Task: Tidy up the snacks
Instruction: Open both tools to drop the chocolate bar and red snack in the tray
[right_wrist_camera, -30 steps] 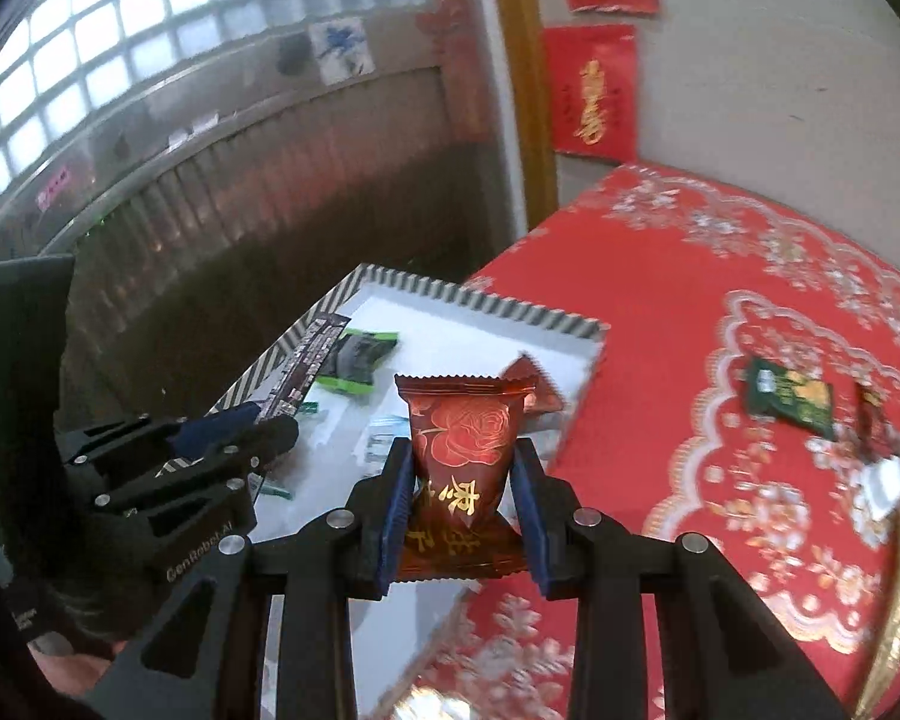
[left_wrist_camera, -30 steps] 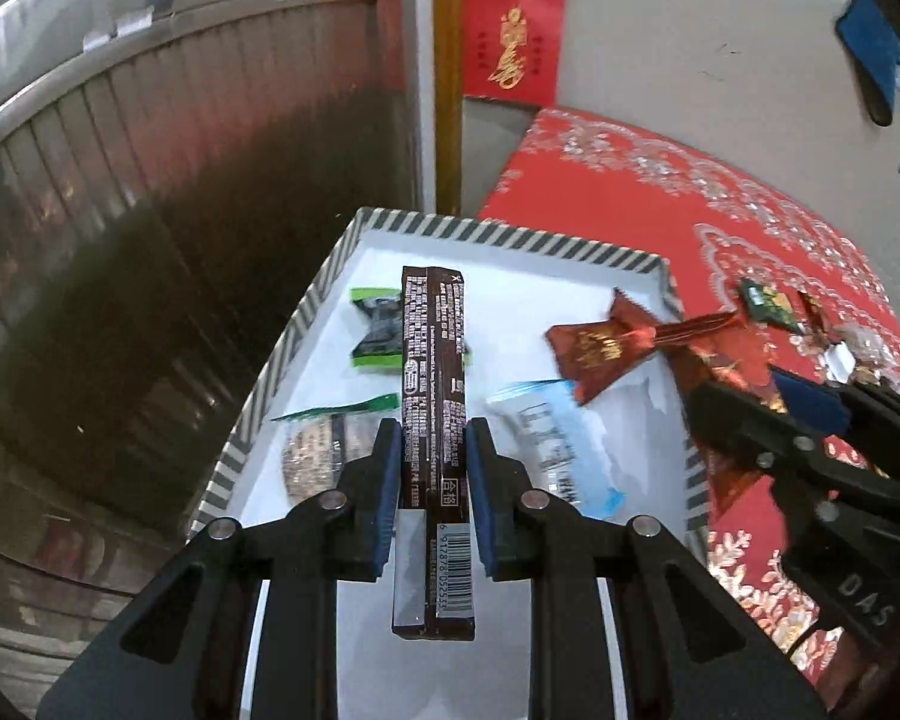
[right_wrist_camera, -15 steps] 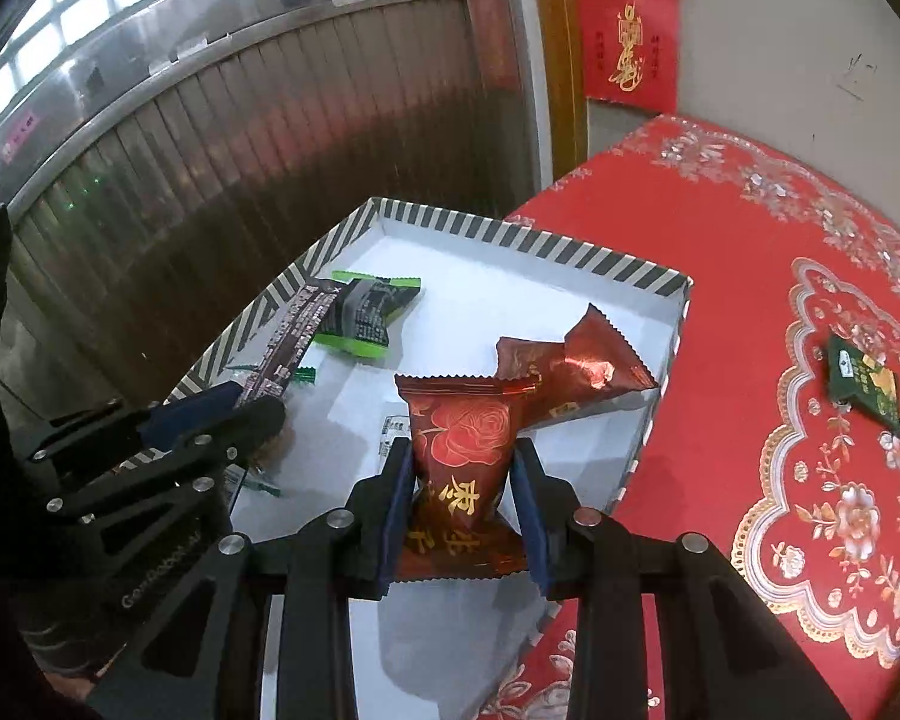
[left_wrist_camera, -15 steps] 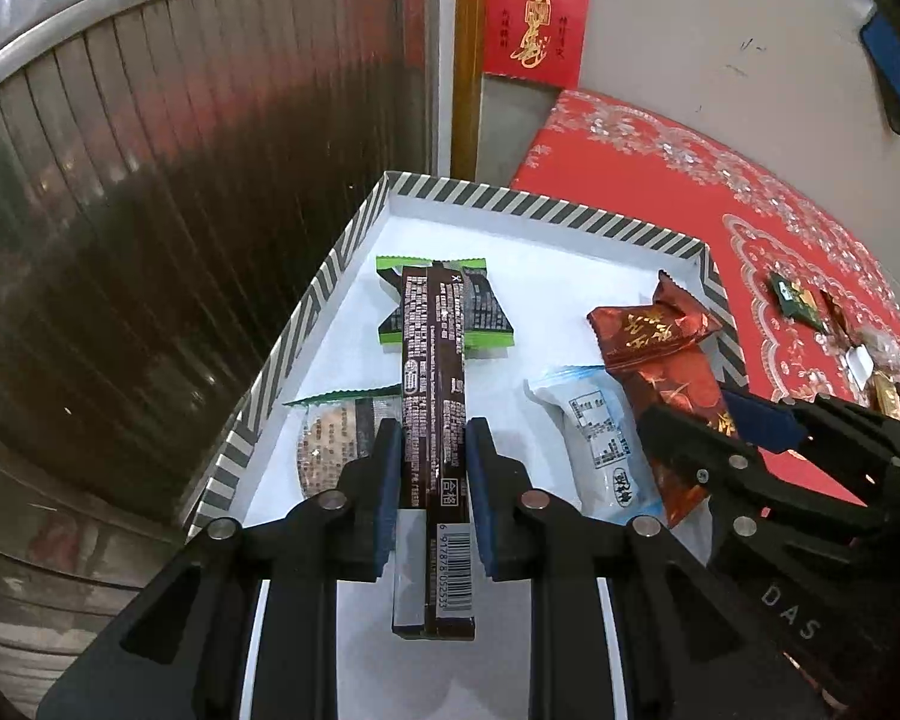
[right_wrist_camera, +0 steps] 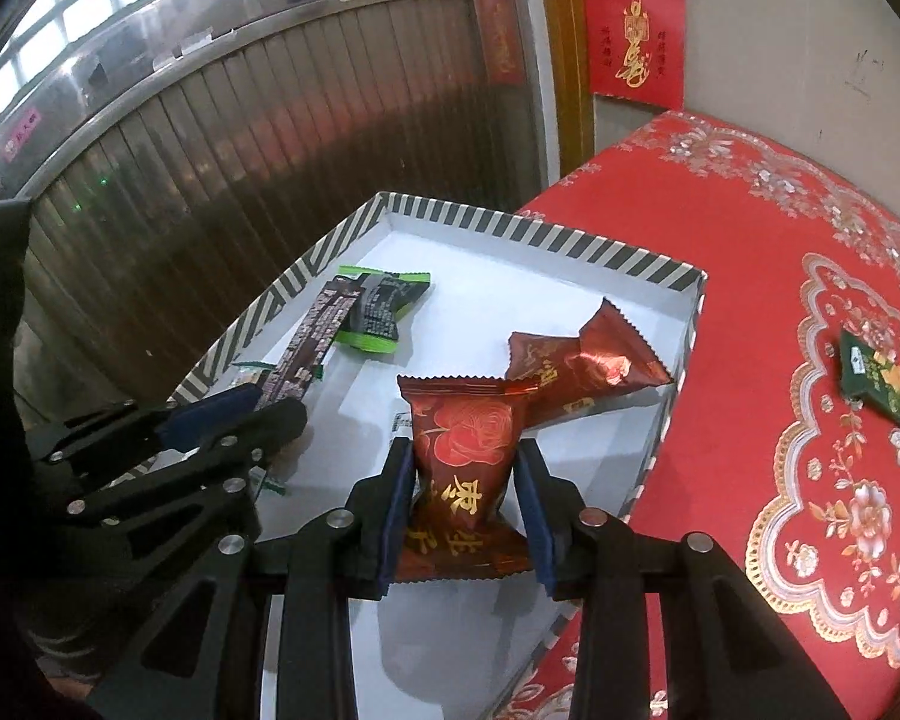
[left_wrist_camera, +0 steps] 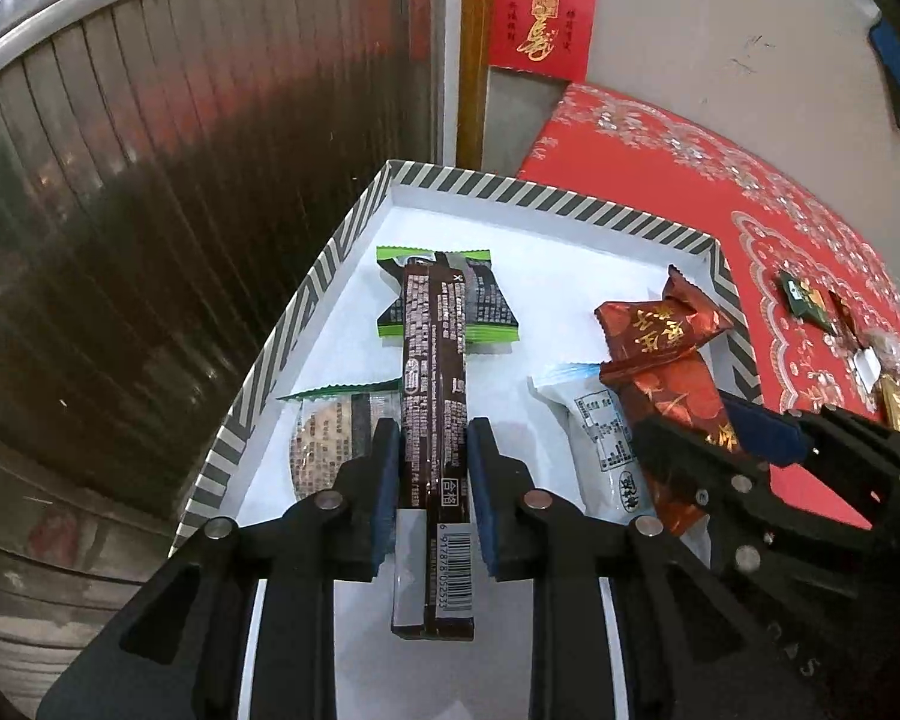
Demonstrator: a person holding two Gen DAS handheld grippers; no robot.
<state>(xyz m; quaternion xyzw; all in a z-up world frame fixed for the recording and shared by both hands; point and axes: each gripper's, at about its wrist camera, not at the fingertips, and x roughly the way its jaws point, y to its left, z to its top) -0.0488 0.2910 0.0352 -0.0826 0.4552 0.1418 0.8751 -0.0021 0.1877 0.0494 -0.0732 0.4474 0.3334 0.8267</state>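
**Both hand-held grippers loaded above the striped tray**

The left hand-held gripper (left_wrist_camera: pixel 433 468) is clamped on a long dark brown snack bar (left_wrist_camera: pixel 435 396), its blue pads pressing the wrapper's two long edges; the bar points away over the white tray with a striped rim (left_wrist_camera: pixel 306 306), barcode end nearest the camera. The right hand-held gripper (right_wrist_camera: pixel 465 492) is closed on a red rose-printed snack packet (right_wrist_camera: pixel 462 456), held upright above the tray's near right part.

Only the left wrist view shows the tray floor under the bar: a green-edged dark packet (left_wrist_camera: pixel 480 306) at the far end, a clear round cracker pack (left_wrist_camera: pixel 330 438) just left of the bar, and a white-and-blue packet (left_wrist_camera: pixel 600 438) to the right, beside the rose packet. It also shows a second red packet (left_wrist_camera: pixel 660 324) lying near the tray's right wall, and a cluster of small sweets (left_wrist_camera: pixel 870 360) on the red embroidered cloth (left_wrist_camera: pixel 660 150) covering the bench.

The right wrist view shows the rose packet's printed front, which the other view sees only edge-on, and the second red packet lying crumpled just behind it. On the cloth, well apart from the tray, lies a small dark green packet (right_wrist_camera: pixel 876 378). A red paper poster (right_wrist_camera: pixel 633 36) hangs on the wall behind.
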